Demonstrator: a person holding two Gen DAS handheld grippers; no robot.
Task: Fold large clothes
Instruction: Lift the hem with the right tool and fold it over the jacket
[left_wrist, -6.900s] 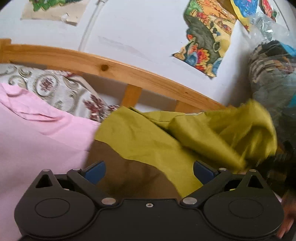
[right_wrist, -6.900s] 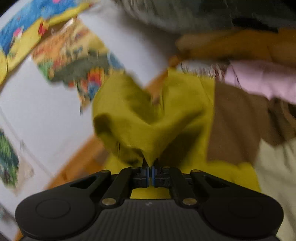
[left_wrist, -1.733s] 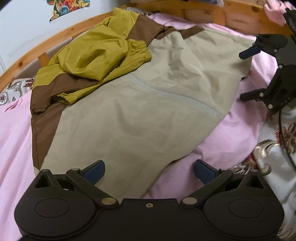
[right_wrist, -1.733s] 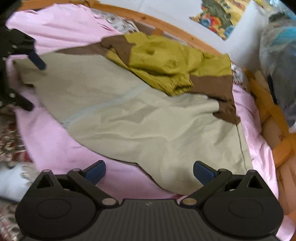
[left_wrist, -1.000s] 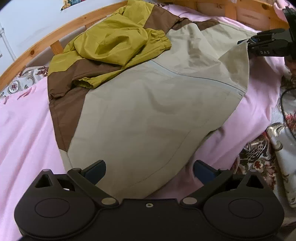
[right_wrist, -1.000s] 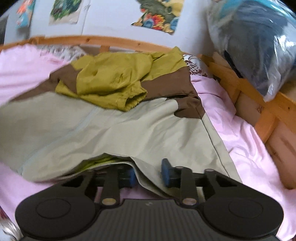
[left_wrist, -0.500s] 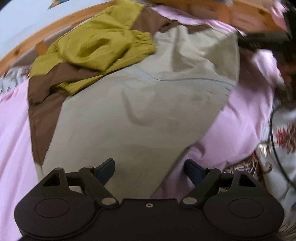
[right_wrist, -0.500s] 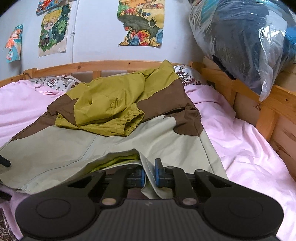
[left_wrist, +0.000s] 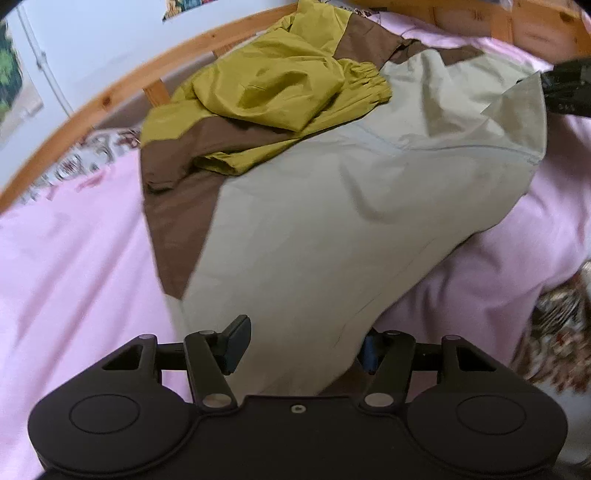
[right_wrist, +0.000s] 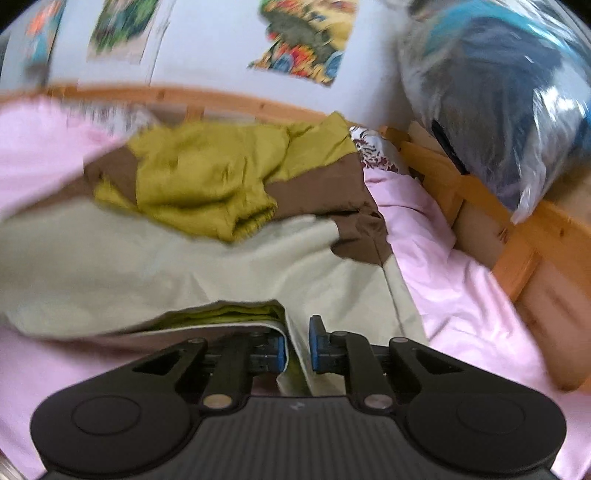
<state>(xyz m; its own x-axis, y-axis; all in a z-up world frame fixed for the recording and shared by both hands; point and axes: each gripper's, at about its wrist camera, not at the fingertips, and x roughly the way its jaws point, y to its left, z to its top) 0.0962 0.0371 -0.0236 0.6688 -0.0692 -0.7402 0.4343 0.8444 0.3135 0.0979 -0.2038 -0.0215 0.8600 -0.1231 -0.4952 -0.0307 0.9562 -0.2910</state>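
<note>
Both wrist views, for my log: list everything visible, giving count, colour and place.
jacket: one, beige, brown and olive-yellow, spread on the bed
sheet: one, pink, under the jacket
bed rail: wooden, orange-brown, along the wall and side
posters: several, multicoloured, on the white wall
plastic bag: one, clear over dark contents, beyond the rail
patterned cloth: floral, at the bed edge
left claw: black, partly open around the jacket hem
right claw: black, blue pads, narrow gap with hem between
</note>
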